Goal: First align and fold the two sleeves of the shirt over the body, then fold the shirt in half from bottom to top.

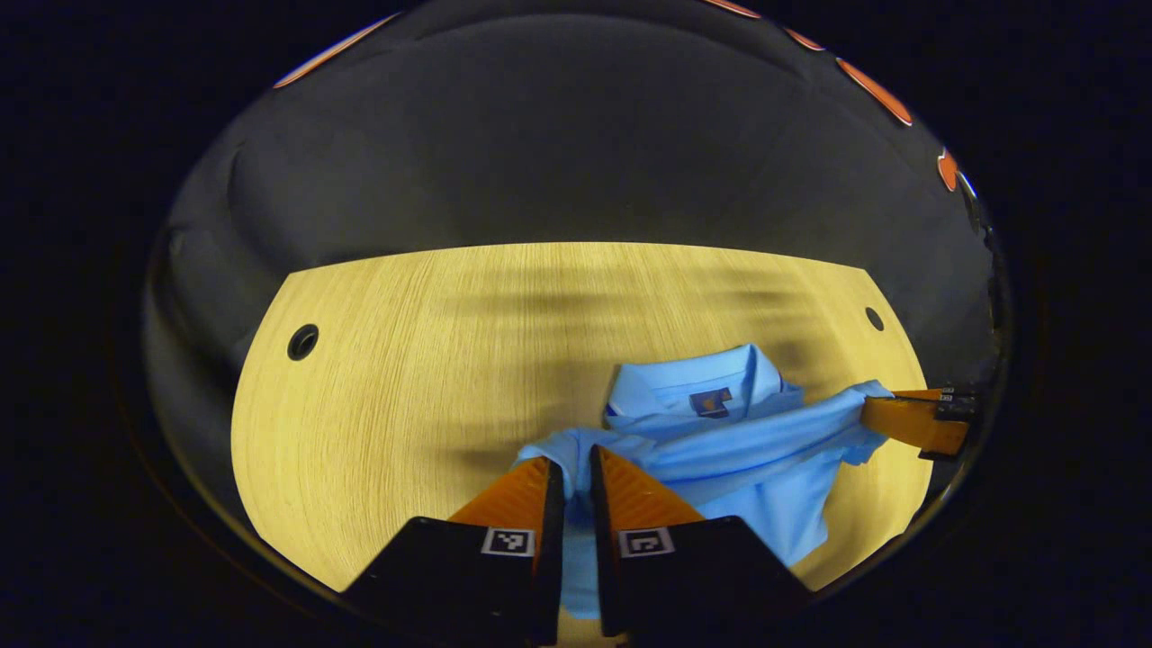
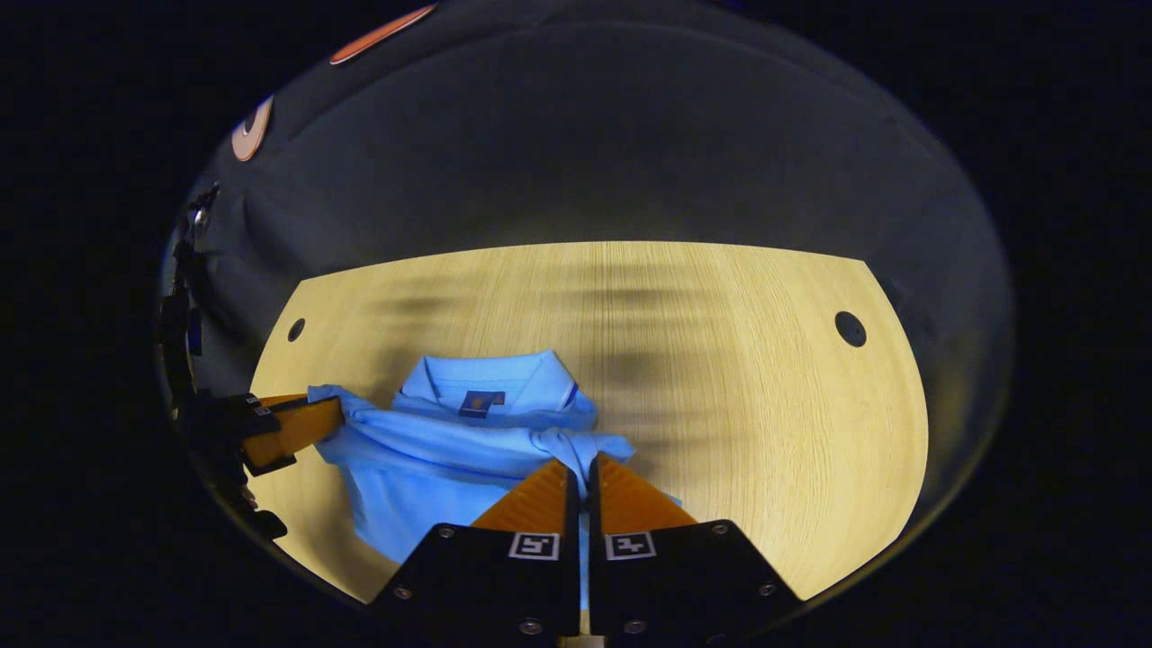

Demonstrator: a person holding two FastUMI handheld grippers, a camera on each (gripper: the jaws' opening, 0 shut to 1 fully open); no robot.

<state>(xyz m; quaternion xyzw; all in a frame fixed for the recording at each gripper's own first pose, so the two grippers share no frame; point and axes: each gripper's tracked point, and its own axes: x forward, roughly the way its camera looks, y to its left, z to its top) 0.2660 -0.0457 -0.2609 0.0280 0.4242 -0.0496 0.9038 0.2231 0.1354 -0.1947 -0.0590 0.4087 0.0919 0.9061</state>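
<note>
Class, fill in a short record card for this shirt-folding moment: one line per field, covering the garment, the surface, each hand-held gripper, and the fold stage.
Garment: light blue polo shirt, collar toward the far side, bunched across the middle
Surface: pale wooden table with round holes
Left hand-held gripper: shut on the shirt's edge
Right hand-held gripper: shut on the shirt's opposite edge
Fabric between the grippers: stretched in a raised band below the collar
Fold stage: under way, shirt not yet flat

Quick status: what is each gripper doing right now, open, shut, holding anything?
Left gripper: shut on the blue shirt, pinching its fabric.
Right gripper: shut on the same shirt at its other side.
</note>
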